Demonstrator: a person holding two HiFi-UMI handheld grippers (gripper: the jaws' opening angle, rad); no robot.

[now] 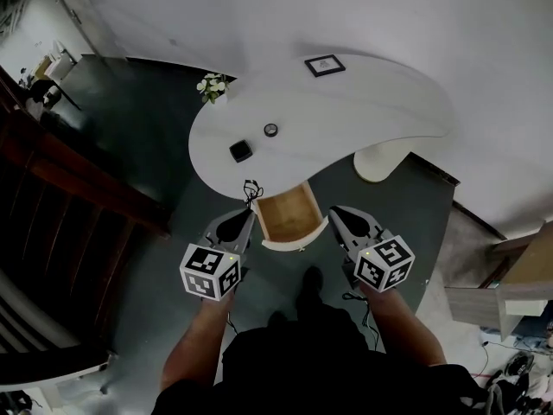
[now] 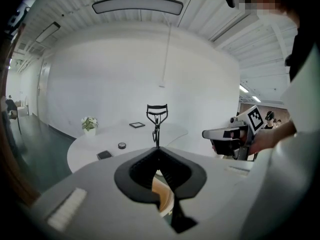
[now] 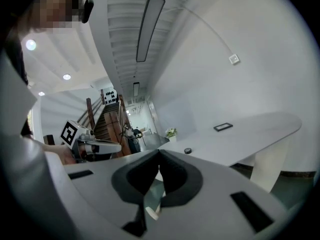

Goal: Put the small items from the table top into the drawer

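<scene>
Eyelash curler (image 2: 156, 115) upright in the clamped left gripper (image 2: 158, 148), near the open drawer (image 1: 294, 243); right gripper (image 3: 159, 153) closed, empty.

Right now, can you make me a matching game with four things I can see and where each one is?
Things:
1. eyelash curler
2. drawer
3. picture frame
4. plant

Places:
A. pulled open under the near edge of the table
B. standing at the table's left edge
C. pinched between the fingers of the left gripper
D. lying flat near the table's far edge

Pairs: 1-C, 2-A, 3-D, 4-B
</scene>
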